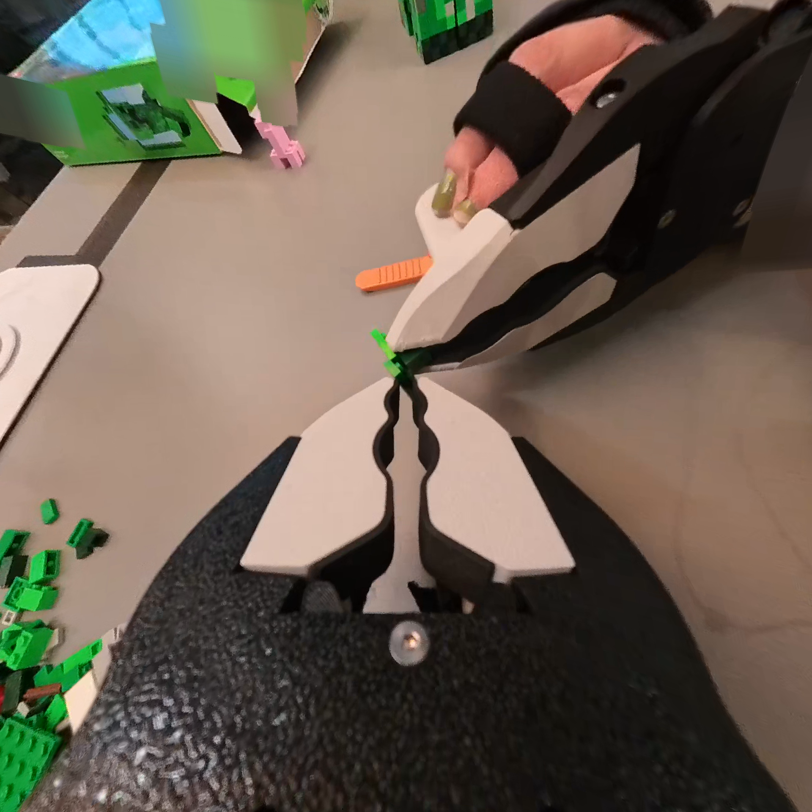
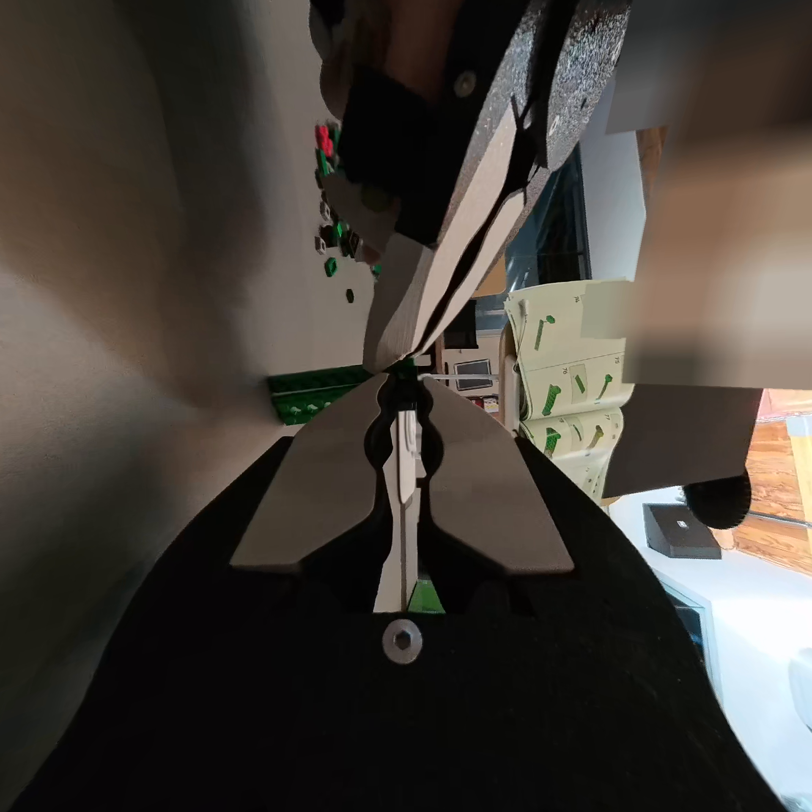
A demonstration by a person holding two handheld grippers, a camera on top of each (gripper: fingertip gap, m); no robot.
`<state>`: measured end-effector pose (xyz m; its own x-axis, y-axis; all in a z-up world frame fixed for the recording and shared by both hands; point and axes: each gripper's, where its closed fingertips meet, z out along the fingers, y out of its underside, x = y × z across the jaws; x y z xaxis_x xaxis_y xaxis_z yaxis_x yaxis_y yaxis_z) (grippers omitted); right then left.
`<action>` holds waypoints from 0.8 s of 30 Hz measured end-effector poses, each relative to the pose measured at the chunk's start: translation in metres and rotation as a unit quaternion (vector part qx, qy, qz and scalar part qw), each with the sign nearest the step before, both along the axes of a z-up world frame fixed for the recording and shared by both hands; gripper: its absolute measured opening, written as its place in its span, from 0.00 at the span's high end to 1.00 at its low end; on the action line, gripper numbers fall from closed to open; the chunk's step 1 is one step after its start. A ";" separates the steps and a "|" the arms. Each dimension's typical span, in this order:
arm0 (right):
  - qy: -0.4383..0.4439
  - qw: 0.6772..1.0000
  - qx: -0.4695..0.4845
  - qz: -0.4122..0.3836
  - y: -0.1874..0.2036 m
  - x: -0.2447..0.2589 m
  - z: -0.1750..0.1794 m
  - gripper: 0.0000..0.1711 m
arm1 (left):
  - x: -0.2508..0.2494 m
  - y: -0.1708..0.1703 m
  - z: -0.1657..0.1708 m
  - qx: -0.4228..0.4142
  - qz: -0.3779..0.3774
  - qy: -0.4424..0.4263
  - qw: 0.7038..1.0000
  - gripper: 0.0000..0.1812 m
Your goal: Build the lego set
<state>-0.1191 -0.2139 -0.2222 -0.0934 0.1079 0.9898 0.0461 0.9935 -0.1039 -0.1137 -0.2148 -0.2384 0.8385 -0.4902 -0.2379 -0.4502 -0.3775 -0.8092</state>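
My left gripper (image 1: pixel 405 381) is shut on a small green lego assembly (image 1: pixel 397 362) held above the grey table. My right gripper (image 1: pixel 415 358) comes in from the upper right, tip to tip with the left, and is shut on the same small assembly's dark green part (image 1: pixel 415 357). In the right wrist view my right gripper (image 2: pixel 404 381) pinches the dark green piece (image 2: pixel 404 373), with the left gripper (image 2: pixel 402 351) meeting it from above. A pile of loose green bricks (image 1: pixel 26 615) lies at the lower left.
An orange brick separator (image 1: pixel 391 274) lies on the table (image 1: pixel 219 307). A pink figure (image 1: pixel 285 147), a green box (image 1: pixel 132 114) and a built green figure (image 1: pixel 446 26) stand at the back. A white board (image 1: pixel 39 325) lies left. An open instruction booklet (image 2: pixel 567 386) and a green baseplate (image 2: pixel 316 395) show in the right wrist view.
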 end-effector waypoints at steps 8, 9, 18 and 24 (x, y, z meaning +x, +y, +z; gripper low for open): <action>0.012 1.000 -0.007 0.003 -0.002 -0.002 0.000 0.95 | -0.003 -0.003 0.000 -0.015 -0.003 0.021 1.000 0.98; 0.010 1.000 -0.011 0.005 -0.003 -0.002 0.000 0.95 | -0.002 -0.004 0.000 -0.016 -0.006 0.030 0.999 0.99; 0.003 0.998 0.064 0.011 -0.009 0.000 -0.001 0.95 | 0.001 -0.009 -0.001 -0.037 -0.006 0.042 0.998 0.99; -0.002 0.996 0.087 -0.001 -0.010 -0.002 -0.001 0.95 | -0.001 -0.009 -0.001 -0.038 0.009 0.058 0.998 0.99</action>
